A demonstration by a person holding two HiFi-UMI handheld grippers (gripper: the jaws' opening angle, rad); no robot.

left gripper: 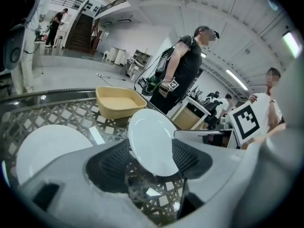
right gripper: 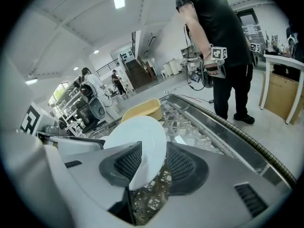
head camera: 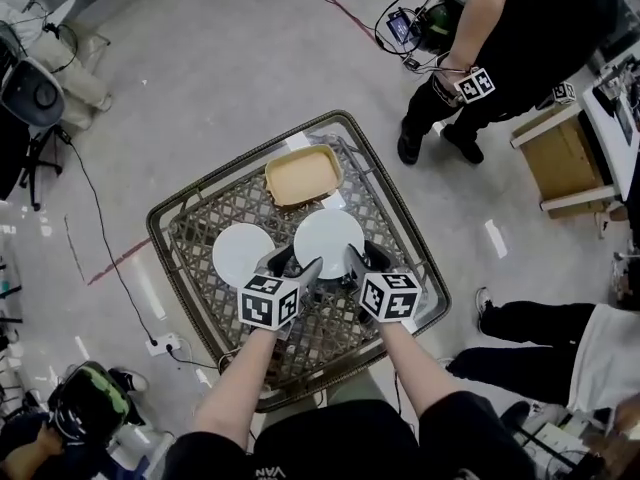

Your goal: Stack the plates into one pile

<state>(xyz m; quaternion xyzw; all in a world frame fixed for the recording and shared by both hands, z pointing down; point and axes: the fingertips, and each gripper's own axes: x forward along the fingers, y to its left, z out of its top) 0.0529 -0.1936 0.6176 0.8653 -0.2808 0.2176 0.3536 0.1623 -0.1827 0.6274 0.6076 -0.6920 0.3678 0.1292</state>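
Note:
Two white plates show on the lattice table (head camera: pixel 190 230). One plate (head camera: pixel 241 254) lies flat at the left, also seen in the left gripper view (left gripper: pixel 47 148). The other plate (head camera: pixel 330 236) is tilted up off the table. My left gripper (head camera: pixel 293 264) is shut on its near left rim, and the plate (left gripper: pixel 152 139) stands between the pads in the left gripper view. My right gripper (head camera: pixel 362 258) is shut on its near right rim; in the right gripper view the plate (right gripper: pixel 140 139) runs slantwise between the pads. Both grippers (left gripper: pixel 151 152) (right gripper: pixel 149 158) sit side by side.
A tan tray (head camera: pixel 303 175) sits at the table's far edge, just behind the plates. A person in black (head camera: pixel 500 38) stands beyond the far right corner, beside a wooden crate (head camera: pixel 565 158). Someone's legs (head camera: pixel 540 328) stretch out at the right. Cables cross the floor.

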